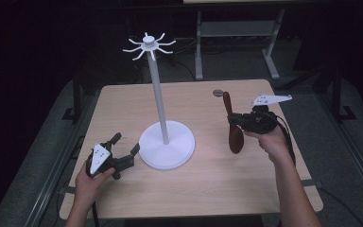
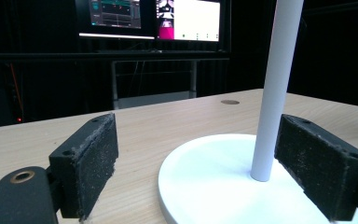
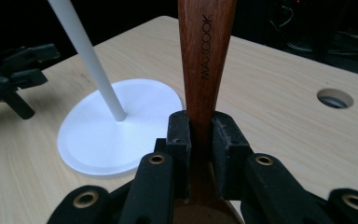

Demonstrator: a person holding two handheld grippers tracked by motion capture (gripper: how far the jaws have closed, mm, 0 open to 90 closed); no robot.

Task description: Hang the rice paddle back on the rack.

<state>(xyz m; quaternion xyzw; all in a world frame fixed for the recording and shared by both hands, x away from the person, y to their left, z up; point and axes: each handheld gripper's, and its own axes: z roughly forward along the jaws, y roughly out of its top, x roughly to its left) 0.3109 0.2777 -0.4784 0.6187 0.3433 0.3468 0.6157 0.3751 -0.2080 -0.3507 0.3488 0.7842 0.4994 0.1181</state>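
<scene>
A dark brown wooden spoon [image 1: 234, 127] hangs nearly upright above the table's right side, bowl down and handle up. My right gripper [image 1: 236, 120] is shut on its handle; the right gripper view shows the spoon [image 3: 206, 70] clamped between both pads, with lettering on the wood. A white stand [image 1: 157, 85] with a round base [image 1: 167, 144] and hooked arms at its top rises from the table's middle. My left gripper [image 1: 125, 150] rests on the table to the left of the base, jaws wide open. In the left gripper view the pole [image 2: 276, 88] stands just inside the right pad.
The light wooden table [image 1: 208, 189] has a round cable hole [image 1: 218, 92] at the back right. Dark floor and a metal desk frame [image 1: 236, 42] lie behind. Monitors [image 2: 154, 18] glow in the background of the left gripper view.
</scene>
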